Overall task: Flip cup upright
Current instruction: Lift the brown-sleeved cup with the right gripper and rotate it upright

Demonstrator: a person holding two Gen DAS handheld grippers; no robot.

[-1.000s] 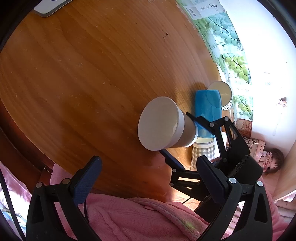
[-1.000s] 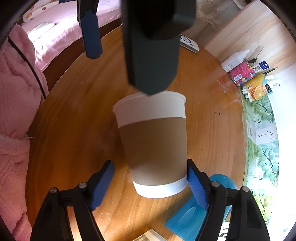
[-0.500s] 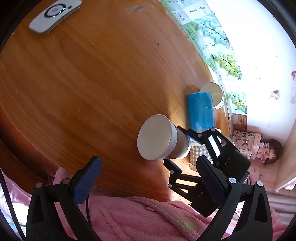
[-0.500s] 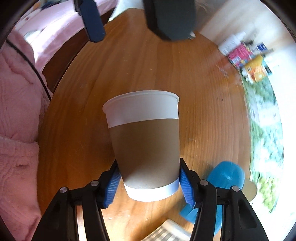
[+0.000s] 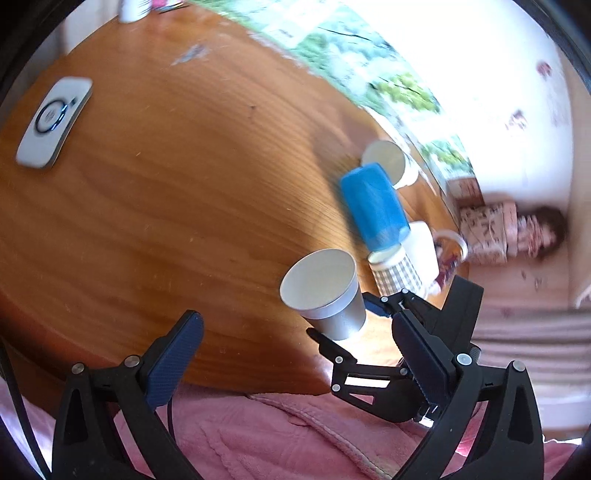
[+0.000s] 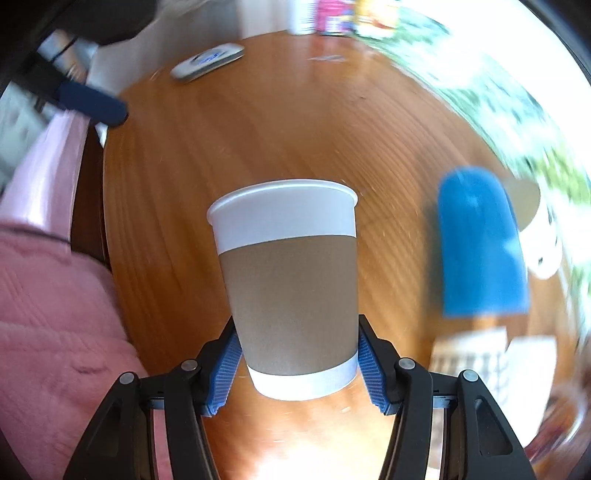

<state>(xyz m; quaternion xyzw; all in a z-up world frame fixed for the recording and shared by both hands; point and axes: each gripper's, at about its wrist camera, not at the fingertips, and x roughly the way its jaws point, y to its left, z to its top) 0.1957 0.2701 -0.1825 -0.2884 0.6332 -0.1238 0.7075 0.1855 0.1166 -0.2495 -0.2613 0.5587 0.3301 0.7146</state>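
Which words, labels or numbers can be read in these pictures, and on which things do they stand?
No text can be read.
Paper cup: plain, no print.
Remote: ring mark only, no legible letters.
Boxes at the table's far edge: printed, but too blurred.
White mug: dark marks, too blurred.
Blue cup: no text visible.

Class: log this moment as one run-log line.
right hand-held gripper: shut on paper cup | cup: rim up | left hand-held gripper: open, empty

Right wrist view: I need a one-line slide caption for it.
Right gripper shut on a brown-sleeved paper cup, rim up, above a round wooden table.
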